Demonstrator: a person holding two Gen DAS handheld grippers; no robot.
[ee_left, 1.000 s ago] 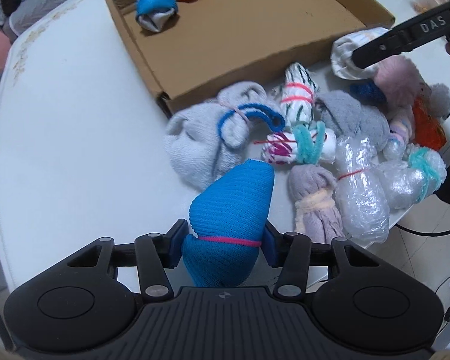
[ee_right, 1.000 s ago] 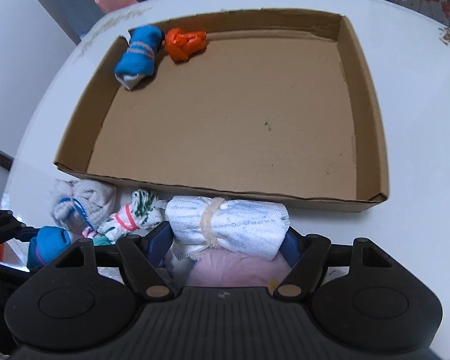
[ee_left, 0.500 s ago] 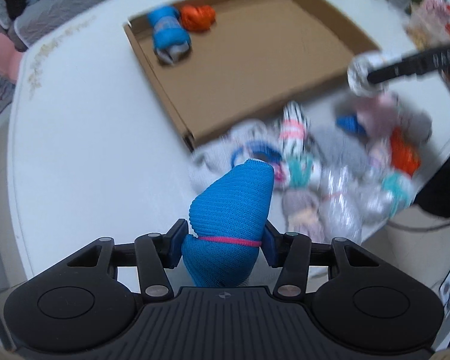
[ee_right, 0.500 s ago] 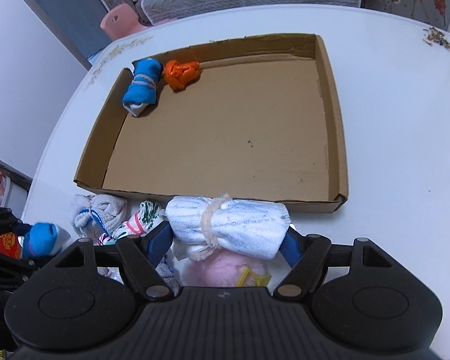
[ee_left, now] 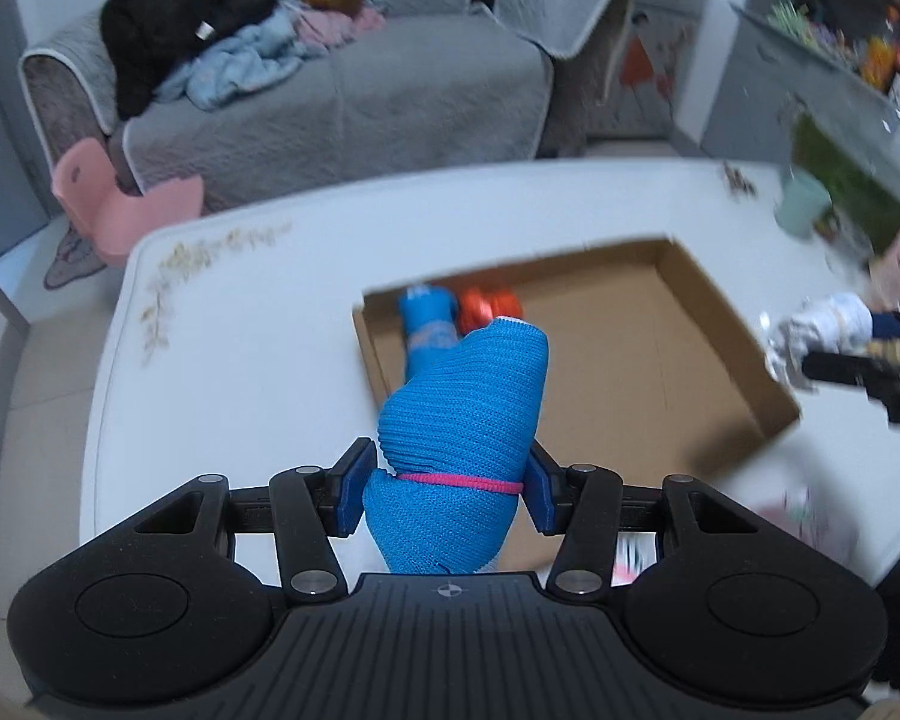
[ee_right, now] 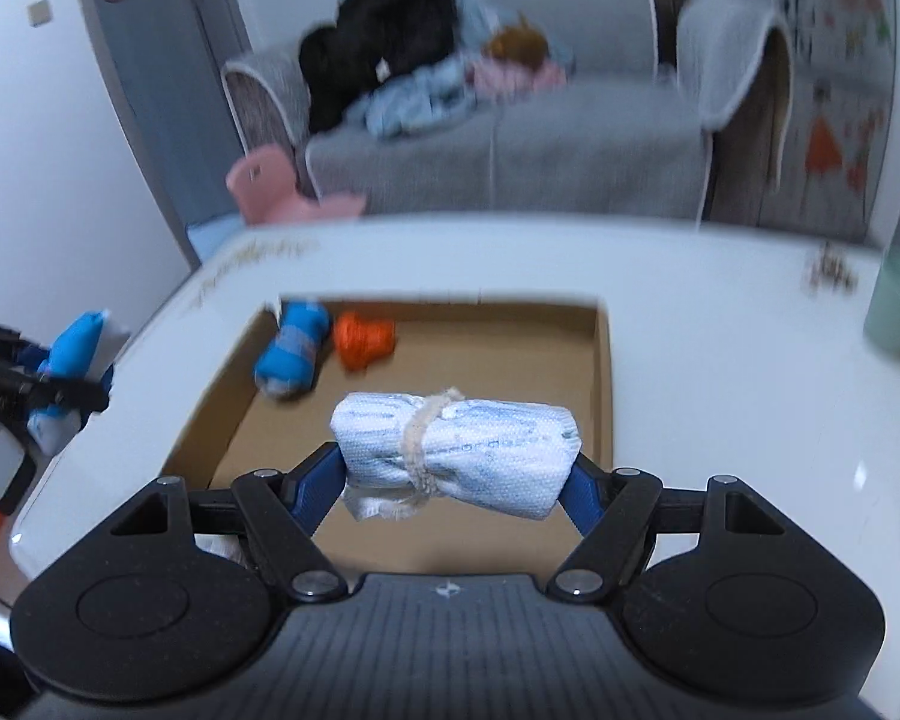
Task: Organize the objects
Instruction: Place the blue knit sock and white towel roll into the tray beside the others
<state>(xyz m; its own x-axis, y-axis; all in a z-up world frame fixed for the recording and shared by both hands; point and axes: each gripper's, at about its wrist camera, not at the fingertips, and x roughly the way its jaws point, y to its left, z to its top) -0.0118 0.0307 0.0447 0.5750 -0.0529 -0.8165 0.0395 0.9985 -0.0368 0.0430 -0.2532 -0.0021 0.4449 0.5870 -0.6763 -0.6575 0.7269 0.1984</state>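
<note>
We have lifted both bundles off the pile, left gripper (ee_left: 444, 483) clamping the blue sock roll (ee_left: 462, 414), right gripper (ee_right: 453, 471) the white roll (ee_right: 456, 450), now over the cardboard tray (ee_right: 603, 396), ready for placing.

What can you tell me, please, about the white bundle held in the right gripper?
The white bundle is a rolled cloth with faint blue markings, tied left of its middle by a cream band. It lies crosswise, clamped at both ends in the right gripper, held above the cardboard tray, touching nothing else.
</note>
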